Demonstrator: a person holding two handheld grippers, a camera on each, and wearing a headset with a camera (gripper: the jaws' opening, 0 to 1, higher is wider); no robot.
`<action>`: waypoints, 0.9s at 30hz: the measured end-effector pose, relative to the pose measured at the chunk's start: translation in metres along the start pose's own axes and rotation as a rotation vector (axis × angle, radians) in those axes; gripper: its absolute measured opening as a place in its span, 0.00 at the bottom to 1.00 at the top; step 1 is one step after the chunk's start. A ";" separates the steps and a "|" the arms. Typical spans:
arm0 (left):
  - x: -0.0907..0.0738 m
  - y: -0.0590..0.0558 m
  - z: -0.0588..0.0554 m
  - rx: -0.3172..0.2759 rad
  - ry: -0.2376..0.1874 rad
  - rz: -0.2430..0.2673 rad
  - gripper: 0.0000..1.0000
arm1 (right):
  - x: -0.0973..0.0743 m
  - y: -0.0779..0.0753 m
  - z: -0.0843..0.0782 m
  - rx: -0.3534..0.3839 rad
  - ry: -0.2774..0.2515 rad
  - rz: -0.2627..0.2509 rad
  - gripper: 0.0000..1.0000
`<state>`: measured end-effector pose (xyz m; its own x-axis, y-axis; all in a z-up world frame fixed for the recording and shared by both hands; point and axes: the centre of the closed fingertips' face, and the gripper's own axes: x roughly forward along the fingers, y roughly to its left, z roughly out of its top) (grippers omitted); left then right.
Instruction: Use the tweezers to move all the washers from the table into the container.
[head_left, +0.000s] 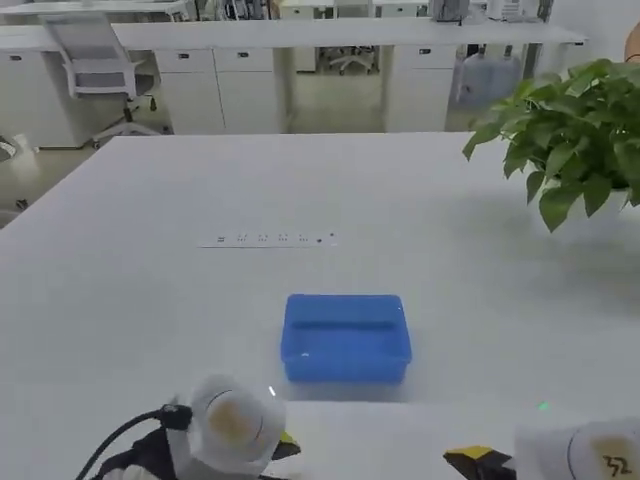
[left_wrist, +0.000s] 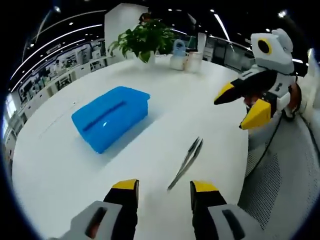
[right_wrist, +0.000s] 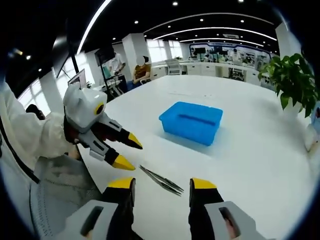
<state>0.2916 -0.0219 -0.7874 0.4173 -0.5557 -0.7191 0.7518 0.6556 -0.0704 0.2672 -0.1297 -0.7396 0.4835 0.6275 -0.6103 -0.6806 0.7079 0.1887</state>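
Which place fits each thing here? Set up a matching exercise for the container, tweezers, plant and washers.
Things: 1 container; 2 tweezers; 3 plant; 4 washers.
Places: A in a row past the container; B at the right side of the table; C in the middle of the table; D lying flat near the table's front edge.
Pairs: 1-C, 2-D, 3-B, 4-A.

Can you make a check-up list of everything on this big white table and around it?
Surface: white table.
Job's things: blue rectangular plastic container mid-table; thin metal tweezers lying flat near the edge; row of tiny pieces beyond the container, too small to identify.
Clutter: green leafy potted plant on the table.
Grippers: left gripper and right gripper, fingers open, holding nothing.
Cables: black cable trailing from a gripper.
Surroundings: white desks, grey office chair.
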 end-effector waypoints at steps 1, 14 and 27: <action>-0.005 0.001 0.001 -0.017 -0.018 0.019 0.43 | -0.002 -0.001 0.000 0.000 -0.002 -0.001 0.42; -0.059 0.006 -0.018 -0.173 -0.052 0.164 0.86 | -0.012 -0.016 -0.005 0.066 0.013 -0.014 0.60; -0.080 0.022 0.001 -0.214 -0.154 0.235 0.99 | -0.009 -0.018 0.017 -0.072 -0.022 -0.014 0.67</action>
<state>0.2751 0.0361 -0.7311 0.6502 -0.4371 -0.6214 0.5092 0.8578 -0.0704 0.2843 -0.1422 -0.7243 0.5047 0.6252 -0.5952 -0.7109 0.6922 0.1243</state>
